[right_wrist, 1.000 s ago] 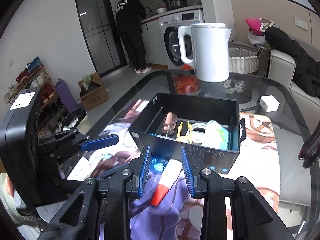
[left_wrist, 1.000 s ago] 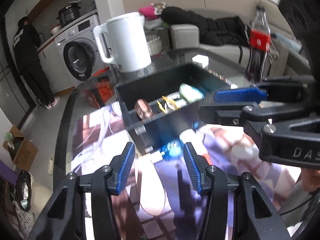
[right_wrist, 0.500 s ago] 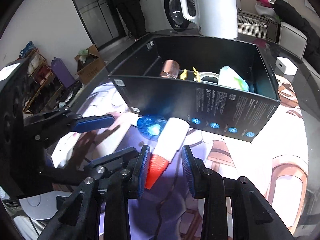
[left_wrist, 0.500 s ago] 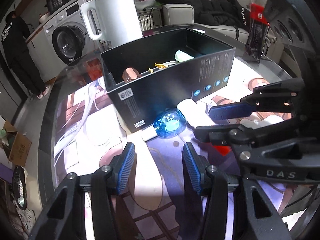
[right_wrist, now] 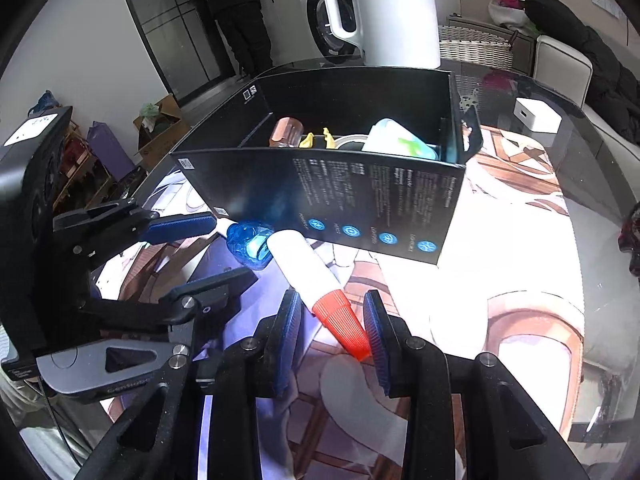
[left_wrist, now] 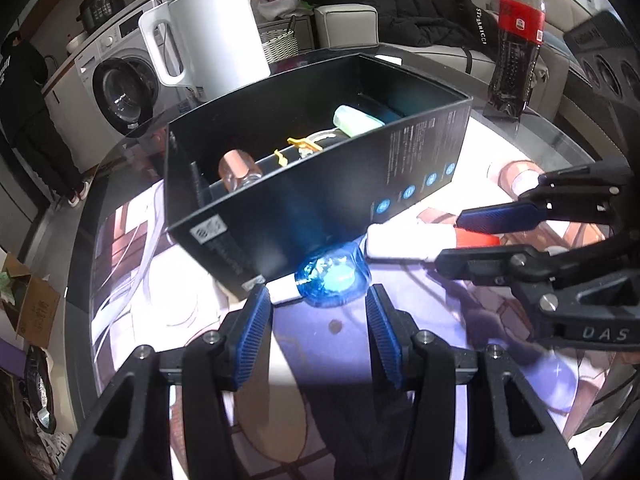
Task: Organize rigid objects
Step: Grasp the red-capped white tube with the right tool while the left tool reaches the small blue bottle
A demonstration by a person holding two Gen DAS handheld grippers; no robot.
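An open black box (left_wrist: 400,160) (right_wrist: 360,196) stands on the printed table mat and holds a copper-capped bottle (left_wrist: 236,168), a yellow clip (left_wrist: 300,144) and a pale green item (right_wrist: 396,142). In front of it lie a blue translucent piece (left_wrist: 332,280) (right_wrist: 250,244) and a white tube with a red cap (right_wrist: 308,268) (left_wrist: 416,242). My left gripper (left_wrist: 318,312) (right_wrist: 232,248) is open, its tips flanking the near side of the blue piece. Also open, my right gripper (right_wrist: 332,320) (left_wrist: 450,238) straddles the red cap with a gap on the left.
A white kettle (left_wrist: 216,32) (right_wrist: 396,8) stands behind the box and a cola bottle (left_wrist: 516,36) at the back right. A small white cube (right_wrist: 538,114) sits on the dark glass table (right_wrist: 600,184). A person (left_wrist: 24,120) stands by the washing machine.
Both grippers have sunk toward the table and come closer to the box. The blue piece now sits at the left tips and the red cap deeper between the right fingers.
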